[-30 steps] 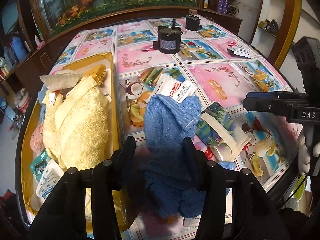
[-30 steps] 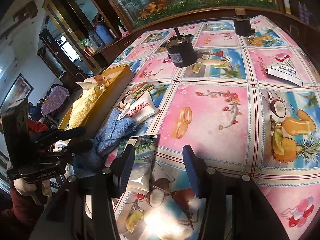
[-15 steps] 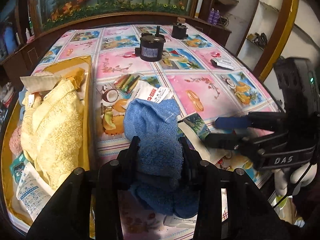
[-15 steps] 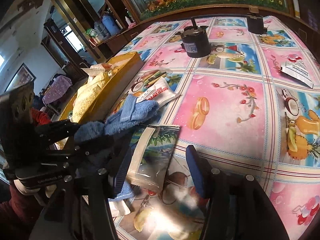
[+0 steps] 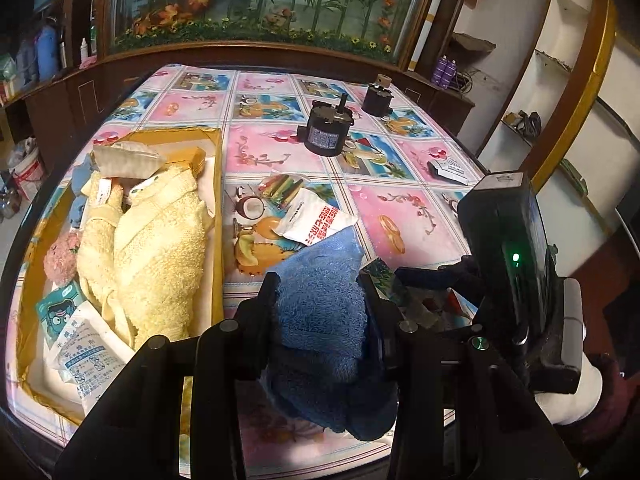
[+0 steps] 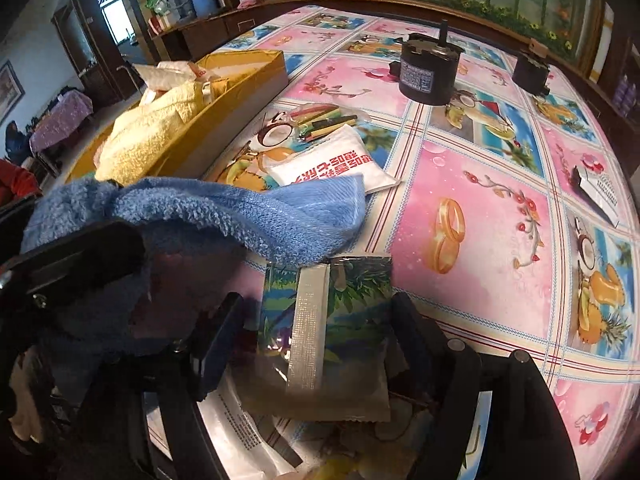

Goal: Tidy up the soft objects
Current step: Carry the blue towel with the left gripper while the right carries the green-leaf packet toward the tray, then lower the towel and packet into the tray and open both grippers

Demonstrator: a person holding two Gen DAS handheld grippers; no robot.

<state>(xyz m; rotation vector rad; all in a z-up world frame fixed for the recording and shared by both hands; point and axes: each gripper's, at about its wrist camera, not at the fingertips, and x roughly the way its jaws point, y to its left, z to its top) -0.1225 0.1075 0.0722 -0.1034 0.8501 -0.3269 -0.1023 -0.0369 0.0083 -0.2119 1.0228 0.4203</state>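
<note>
At the left of the left wrist view a yellow tray [image 5: 218, 216] holds two yellow towels [image 5: 160, 248], a pink fluffy piece [image 5: 60, 258], white sachets [image 5: 90, 354], a cream pouch [image 5: 122, 156] and something pale blue at its far end that is hard to make out. The left tool [image 5: 320, 300] is clamped on the blue towel [image 5: 320, 312]; the cloth bulges between the fingers, hangs below them and hides the tabletop [image 5: 400, 216] underneath, one corner reaching toward a white packet with red print [image 5: 316, 224]. The right tool [image 6: 316, 344] has just been opening its jaws, and they stand apart on either side of a printed snack pouch [image 6: 328, 328] lying flat, pads clear of it. More wrappers under that pouch are cut off at the lower edge. The far half of the tabletop is mostly bare, with two black motors [image 5: 326, 134] at upper centre and a small flat packet [image 5: 450, 168] near the right edge. A crayon pack [image 6: 320, 120] lies beside the tray wall.
</note>
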